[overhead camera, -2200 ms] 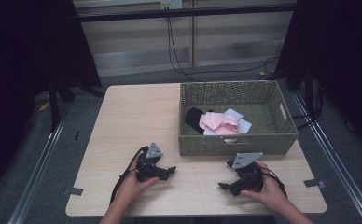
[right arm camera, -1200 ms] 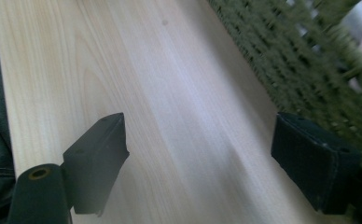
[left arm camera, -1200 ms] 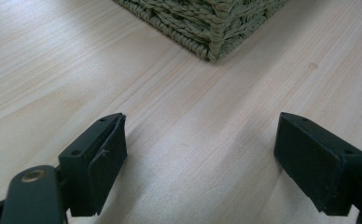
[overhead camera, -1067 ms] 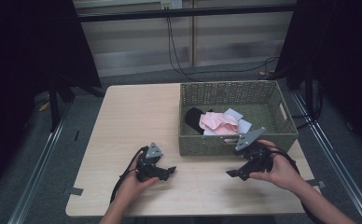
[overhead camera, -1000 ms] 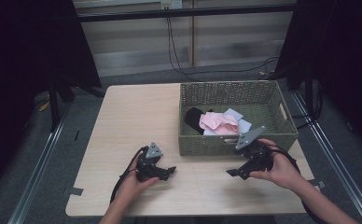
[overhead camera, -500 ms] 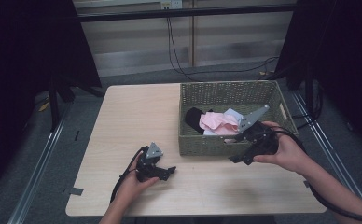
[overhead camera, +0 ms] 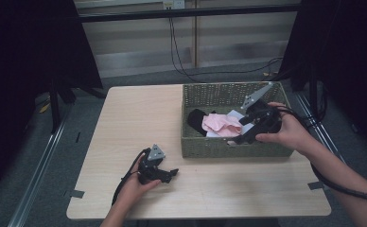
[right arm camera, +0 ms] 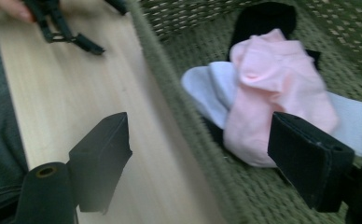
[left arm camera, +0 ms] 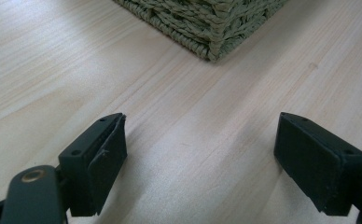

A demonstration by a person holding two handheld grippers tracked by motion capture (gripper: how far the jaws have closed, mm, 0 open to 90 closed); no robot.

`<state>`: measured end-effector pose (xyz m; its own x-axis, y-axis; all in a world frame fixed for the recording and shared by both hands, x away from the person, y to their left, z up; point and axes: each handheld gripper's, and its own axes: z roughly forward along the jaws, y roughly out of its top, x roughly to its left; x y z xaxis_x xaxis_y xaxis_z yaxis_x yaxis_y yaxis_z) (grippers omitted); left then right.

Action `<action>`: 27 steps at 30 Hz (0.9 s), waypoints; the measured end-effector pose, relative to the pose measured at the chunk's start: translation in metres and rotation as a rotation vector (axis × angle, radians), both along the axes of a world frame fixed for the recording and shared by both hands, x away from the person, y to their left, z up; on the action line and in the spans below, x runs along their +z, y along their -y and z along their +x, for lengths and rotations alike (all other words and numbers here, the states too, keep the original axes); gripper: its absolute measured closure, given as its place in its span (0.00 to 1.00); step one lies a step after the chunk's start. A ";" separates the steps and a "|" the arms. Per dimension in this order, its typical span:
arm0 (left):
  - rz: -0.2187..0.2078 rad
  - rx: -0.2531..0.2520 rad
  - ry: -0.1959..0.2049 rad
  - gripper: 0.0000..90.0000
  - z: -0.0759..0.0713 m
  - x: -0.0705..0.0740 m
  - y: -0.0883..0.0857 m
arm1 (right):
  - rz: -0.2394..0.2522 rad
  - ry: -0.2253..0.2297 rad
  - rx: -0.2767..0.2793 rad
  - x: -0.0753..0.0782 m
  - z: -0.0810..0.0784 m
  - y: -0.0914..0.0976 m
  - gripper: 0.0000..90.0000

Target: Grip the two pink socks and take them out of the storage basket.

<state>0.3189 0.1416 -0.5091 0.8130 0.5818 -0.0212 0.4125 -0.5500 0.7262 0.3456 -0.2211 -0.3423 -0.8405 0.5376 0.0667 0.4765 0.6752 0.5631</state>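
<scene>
- Woven green basket sits at table's right edge, holding pink sock, white sock, black sock.
- My right gripper hovers over basket's near right corner, jaws wide, empty, likely lined up for pink sock.
- My left gripper rests near front edge, jaws wide, empty, parked clear.

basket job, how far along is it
Nothing looks taken out yet: the pink cloth, white cloth and black cloth all lie in the basket. The right gripper hangs open over them; the left gripper rests open on the table. Any grasp is still ahead.
</scene>
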 end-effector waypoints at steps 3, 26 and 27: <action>0.000 0.000 0.000 0.18 0.000 0.000 0.000 | -0.011 0.004 -0.034 0.002 0.013 0.007 0.23; -0.010 0.008 -0.001 0.18 0.000 0.000 0.001 | -0.070 -0.042 -0.200 -0.064 0.089 0.014 0.36; -0.010 0.008 -0.001 0.18 0.000 0.000 0.001 | -0.071 -0.044 -0.200 -0.066 0.091 0.013 0.37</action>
<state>0.3186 0.1411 -0.5095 0.8086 0.5877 -0.0274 0.4172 -0.5399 0.7311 0.4369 -0.2343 -0.4084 -0.7137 0.6981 0.0572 0.6283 0.6020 0.4927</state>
